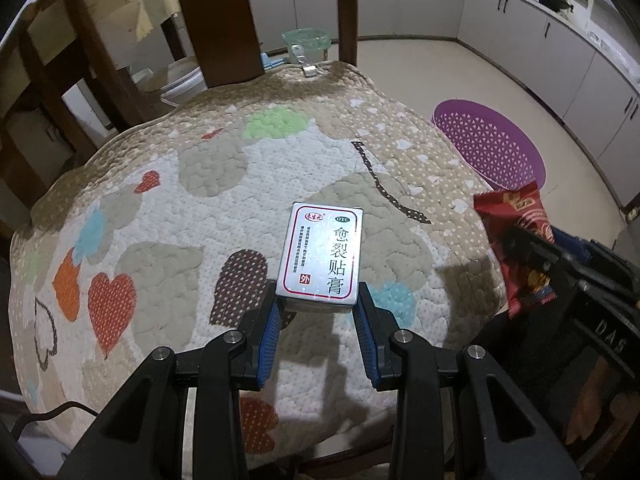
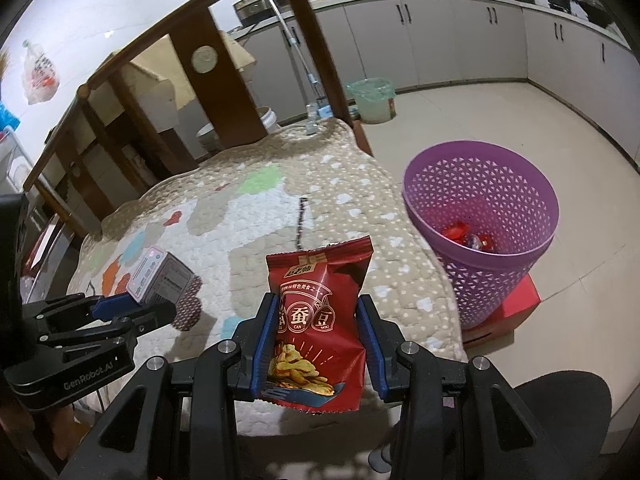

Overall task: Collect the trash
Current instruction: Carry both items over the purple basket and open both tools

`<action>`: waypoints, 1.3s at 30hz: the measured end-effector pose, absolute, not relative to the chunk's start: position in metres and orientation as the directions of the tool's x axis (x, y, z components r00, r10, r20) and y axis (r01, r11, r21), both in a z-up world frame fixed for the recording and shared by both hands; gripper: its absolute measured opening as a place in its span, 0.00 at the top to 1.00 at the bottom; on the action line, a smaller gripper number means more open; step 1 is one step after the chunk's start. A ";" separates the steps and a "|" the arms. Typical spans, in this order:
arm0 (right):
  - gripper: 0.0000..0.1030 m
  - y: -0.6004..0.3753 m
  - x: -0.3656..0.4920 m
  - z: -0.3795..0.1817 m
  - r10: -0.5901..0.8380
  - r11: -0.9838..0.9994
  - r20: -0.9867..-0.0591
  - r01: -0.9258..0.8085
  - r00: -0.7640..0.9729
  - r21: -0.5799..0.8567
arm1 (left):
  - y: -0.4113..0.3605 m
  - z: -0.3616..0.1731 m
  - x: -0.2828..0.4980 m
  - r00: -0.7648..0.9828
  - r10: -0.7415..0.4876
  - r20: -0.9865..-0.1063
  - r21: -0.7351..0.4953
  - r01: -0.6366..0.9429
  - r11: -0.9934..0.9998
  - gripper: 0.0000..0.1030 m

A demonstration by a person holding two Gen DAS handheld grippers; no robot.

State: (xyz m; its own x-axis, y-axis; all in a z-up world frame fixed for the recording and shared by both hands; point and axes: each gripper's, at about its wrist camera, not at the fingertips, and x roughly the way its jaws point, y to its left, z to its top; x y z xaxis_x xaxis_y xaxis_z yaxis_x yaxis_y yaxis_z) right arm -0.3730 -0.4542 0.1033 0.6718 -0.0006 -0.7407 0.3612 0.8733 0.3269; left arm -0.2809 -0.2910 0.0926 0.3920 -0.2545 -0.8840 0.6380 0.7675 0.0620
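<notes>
The right gripper point(image 2: 316, 344) pinches a red snack bag point(image 2: 318, 320) above the cushion's point(image 2: 280, 208) right edge, nearer the purple basket point(image 2: 480, 216) on the floor beyond it. The left gripper point(image 1: 319, 312) clamps a small white box point(image 1: 322, 256) over the cushion's middle.
</notes>
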 end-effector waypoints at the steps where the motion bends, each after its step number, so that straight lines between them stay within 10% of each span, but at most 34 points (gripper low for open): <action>1: 0.59 -0.459 -0.373 0.102 -0.006 0.868 -0.742 0.372 0.671 0.329 | -0.295 0.091 -0.280 0.390 -0.253 -0.885 0.067 0.644 0.762 0.67; 34: 0.59 -0.667 -0.334 0.040 -0.218 0.650 -0.760 0.671 0.613 0.355 | -0.553 0.064 -0.228 0.293 -0.412 -0.863 0.055 0.864 0.500 0.67; 39: 0.57 -0.671 -0.336 0.040 -0.233 0.634 -0.756 0.685 0.612 0.359 | -0.559 0.067 -0.226 0.300 -0.438 -0.848 0.048 0.864 0.501 0.37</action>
State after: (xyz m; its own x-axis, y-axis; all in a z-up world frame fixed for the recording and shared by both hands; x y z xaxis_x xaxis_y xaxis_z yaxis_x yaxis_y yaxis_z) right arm -0.3364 -0.6706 0.0398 0.6121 -0.2333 -0.7555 0.6849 0.6341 0.3591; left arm -0.2264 -0.5592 0.0668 0.3002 -0.4378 -0.8475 0.8643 0.5006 0.0475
